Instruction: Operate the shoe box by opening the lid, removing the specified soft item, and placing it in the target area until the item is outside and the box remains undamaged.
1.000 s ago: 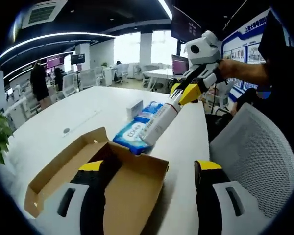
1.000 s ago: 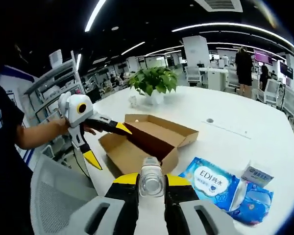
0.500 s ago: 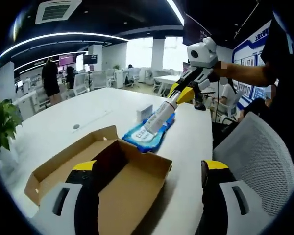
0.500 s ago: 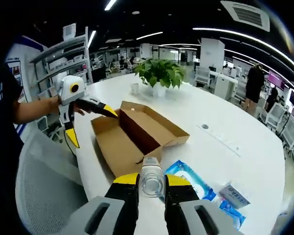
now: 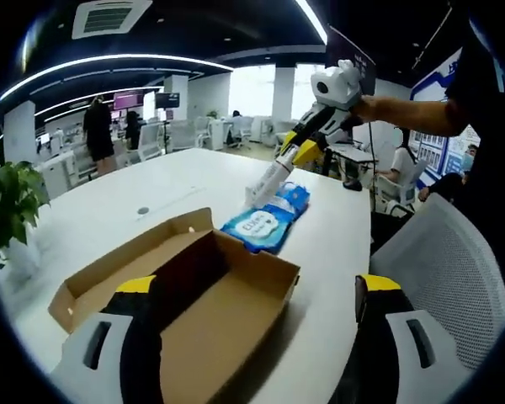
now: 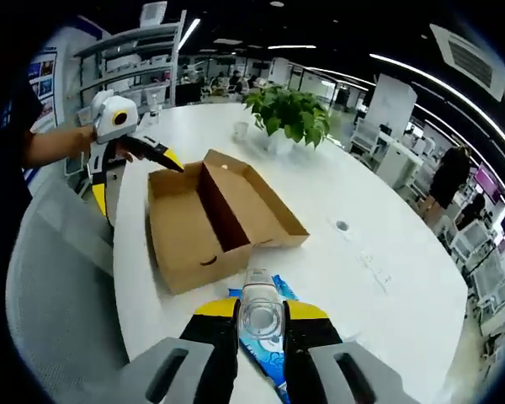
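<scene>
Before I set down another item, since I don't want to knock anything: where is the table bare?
The white table is bare beyond the open cardboard box, from the potted plant to its far edge. It is crowded near the person: the blue wipes pack lies close to the box's corner, under the right gripper, with the left gripper at the box's other side.

one open shoe box (image 5: 185,282), two blue wipe packs (image 5: 269,220), one potted plant (image 6: 290,118).
</scene>
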Demonstrator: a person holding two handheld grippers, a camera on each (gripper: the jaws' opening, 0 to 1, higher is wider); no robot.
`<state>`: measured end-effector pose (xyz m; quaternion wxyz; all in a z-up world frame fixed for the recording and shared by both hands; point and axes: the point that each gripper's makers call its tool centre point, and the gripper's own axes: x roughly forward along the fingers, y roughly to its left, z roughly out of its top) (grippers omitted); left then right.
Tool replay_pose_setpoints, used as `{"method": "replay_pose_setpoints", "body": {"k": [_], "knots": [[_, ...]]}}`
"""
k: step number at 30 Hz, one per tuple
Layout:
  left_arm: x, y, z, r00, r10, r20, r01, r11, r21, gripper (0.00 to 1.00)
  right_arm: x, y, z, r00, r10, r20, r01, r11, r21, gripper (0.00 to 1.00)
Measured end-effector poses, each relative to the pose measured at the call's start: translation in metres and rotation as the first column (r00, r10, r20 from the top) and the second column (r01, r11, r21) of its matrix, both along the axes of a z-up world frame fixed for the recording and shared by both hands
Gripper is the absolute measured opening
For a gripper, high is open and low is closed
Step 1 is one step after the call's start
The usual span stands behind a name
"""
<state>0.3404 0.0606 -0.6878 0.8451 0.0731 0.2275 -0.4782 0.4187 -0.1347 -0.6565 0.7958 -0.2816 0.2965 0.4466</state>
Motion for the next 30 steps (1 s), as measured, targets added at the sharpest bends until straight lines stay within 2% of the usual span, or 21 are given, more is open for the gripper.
{"method": "replay_pose_setpoints", "body": {"k": [20, 30], "knots": [[0.001, 0.021, 0.017, 0.998, 0.059, 0.027, -0.059, 0.998, -0.017, 1.0, 0.051, -0.018, -0.017, 0.993, 0.115, -0.01, -0.115, 0.982, -0.153, 0.15], [0.0, 0.037, 0.018, 0.996, 0.09, 0.029, -0.09, 0.996, -0.013, 1.0, 0.07, -0.023, -0.029, 0.99, 0.141, -0.024, -0.143, 0.969, -0.203, 0.15]]}}
